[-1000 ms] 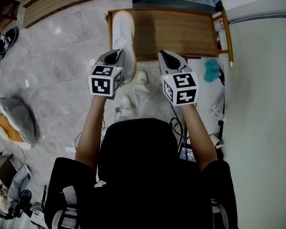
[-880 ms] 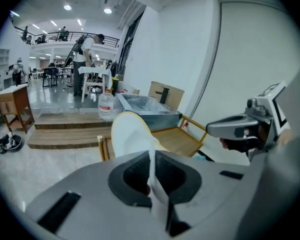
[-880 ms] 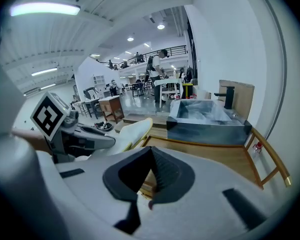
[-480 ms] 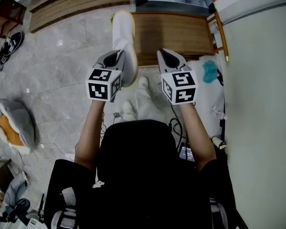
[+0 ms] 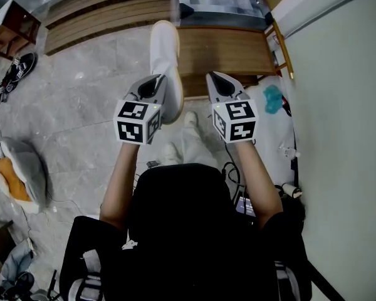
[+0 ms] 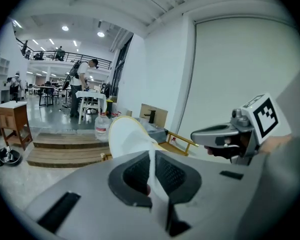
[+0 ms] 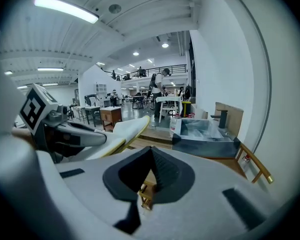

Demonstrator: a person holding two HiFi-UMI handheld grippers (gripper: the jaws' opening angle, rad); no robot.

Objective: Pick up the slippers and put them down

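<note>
Lifted higher than a second ago: white slipper (image 5: 165,55), gripped by its edge in left hand-held gripper (image 5: 158,79), aloft near wooden table (image 5: 235,49). Right hand-held gripper (image 5: 214,78) clenched, empty. Pick-up apparently done; putting down remains.

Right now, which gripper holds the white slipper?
The left gripper, shut on the white slipper's edge; the right gripper's jaws are together with nothing between them.

White slipper (image 5: 165,49) in left gripper (image 5: 154,80)
</note>
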